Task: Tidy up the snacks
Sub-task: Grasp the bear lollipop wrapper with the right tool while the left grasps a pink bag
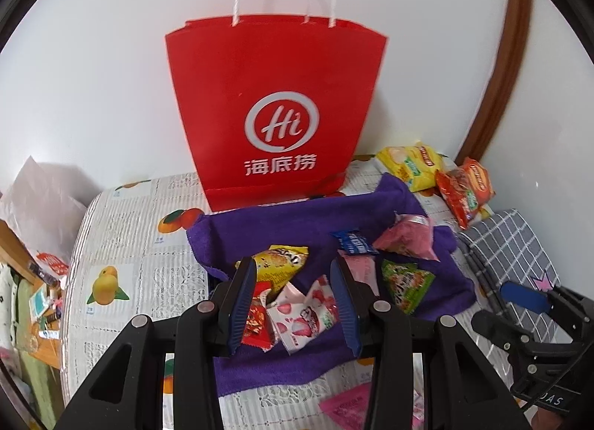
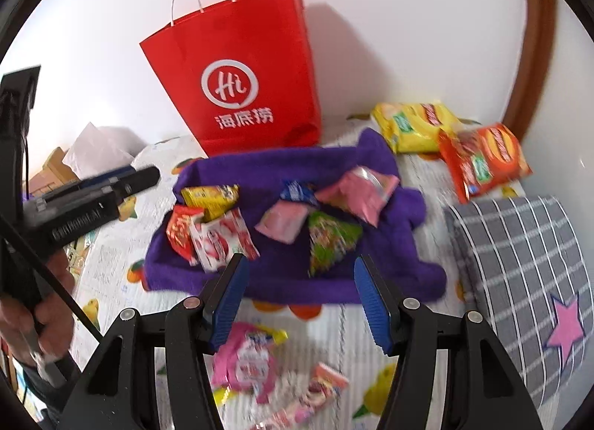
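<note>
White wall (image 1: 92, 69) backs a table whose fruit-printed tablecloth (image 1: 122, 229) we see from both wrists, with a curved brown wooden trim (image 1: 501, 58) at the right. At the table's far edge stands a red paper bag (image 1: 274, 95) with white cord handles. A purple towel (image 1: 282, 225) lies mid-table, its far edge touching the bag's base. A grey checked cushion (image 2: 519, 244) with a pink star sits at the right edge. Near the far right corner lie a yellow chip bag (image 2: 415, 125) and an orange chip bag (image 2: 482, 159), overlapping.

On the towel we find small snack packets: yellow (image 1: 282, 263), red (image 1: 256, 322), white strawberry (image 1: 308, 315), blue (image 1: 352, 242), pink (image 1: 408, 237) and green (image 1: 406, 281). More pink packets (image 2: 248, 359) lie blurred near the front edge, their print unreadable.

Our left gripper (image 1: 293, 307) has its jaws apart, framing the red and strawberry packets without pressing them. Our right gripper (image 2: 300, 300) also gapes wide, with nothing between its pads. A hand (image 2: 41, 311) holds the left tool, partly cut off.
</note>
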A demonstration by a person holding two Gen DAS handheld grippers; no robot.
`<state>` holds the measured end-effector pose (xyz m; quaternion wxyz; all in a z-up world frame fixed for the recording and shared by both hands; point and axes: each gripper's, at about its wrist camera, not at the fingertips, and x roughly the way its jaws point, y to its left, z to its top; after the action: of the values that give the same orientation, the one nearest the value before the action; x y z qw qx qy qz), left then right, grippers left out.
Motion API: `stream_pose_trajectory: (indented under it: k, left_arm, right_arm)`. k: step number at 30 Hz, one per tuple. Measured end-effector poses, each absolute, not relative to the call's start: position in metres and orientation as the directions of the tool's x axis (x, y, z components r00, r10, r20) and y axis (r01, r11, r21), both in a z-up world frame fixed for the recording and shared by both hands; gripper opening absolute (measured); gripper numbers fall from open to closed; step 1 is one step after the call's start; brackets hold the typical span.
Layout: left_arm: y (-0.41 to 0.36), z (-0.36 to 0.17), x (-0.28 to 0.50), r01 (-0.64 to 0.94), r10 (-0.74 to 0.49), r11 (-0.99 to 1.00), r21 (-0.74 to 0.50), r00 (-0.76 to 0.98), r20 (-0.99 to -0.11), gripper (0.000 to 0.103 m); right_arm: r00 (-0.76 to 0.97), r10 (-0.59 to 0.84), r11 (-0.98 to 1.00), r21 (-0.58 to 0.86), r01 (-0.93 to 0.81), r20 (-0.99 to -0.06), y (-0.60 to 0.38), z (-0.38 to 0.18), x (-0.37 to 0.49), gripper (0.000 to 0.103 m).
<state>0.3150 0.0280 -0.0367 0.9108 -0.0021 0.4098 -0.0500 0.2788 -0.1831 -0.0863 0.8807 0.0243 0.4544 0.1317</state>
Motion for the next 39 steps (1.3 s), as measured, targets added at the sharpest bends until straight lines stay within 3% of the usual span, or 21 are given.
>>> stream_pose_trajectory:
  k: [6, 18, 27, 30, 34, 39]
  left_arm:
    - [0.032, -0.027, 0.29, 0.089, -0.08, 0.996, -0.026, 0.685, -0.724, 0.04]
    - [0.077, -0.079, 0.244, 0.013, -0.093, 0.994, -0.104, 0.576, -0.812, 0.043]
    - [0.07, -0.085, 0.224, 0.046, -0.12, 0.992, -0.114, 0.568, -0.814, 0.044]
    - [0.059, -0.087, 0.221, 0.071, -0.132, 0.991, -0.111, 0.565, -0.814, 0.048]
    - [0.048, -0.091, 0.217, 0.102, -0.133, 0.991, -0.092, 0.557, -0.82, 0.048]
    - [0.044, -0.094, 0.218, 0.114, -0.137, 0.99, -0.088, 0.549, -0.825, 0.048]
  right_arm:
    - [0.527, 0.25, 0.966, 0.172, -0.192, -0.812, -0.196, -0.094, 0.25, 0.059]
    - [0.463, 0.299, 0.951, 0.222, -0.215, -0.835, -0.188, -0.139, 0.21, 0.064]
    - [0.359, 0.299, 0.954, 0.28, -0.105, -0.884, -0.2, -0.183, 0.194, 0.064]
    - [0.343, 0.315, 0.949, 0.298, -0.103, -0.885, -0.195, -0.192, 0.195, 0.063]
    - [0.319, 0.267, 0.963, 0.241, -0.119, -0.909, -0.187, -0.203, 0.196, 0.054]
    - [0.332, 0.231, 0.972, 0.203, -0.116, -0.915, -0.204, -0.203, 0.188, 0.054]
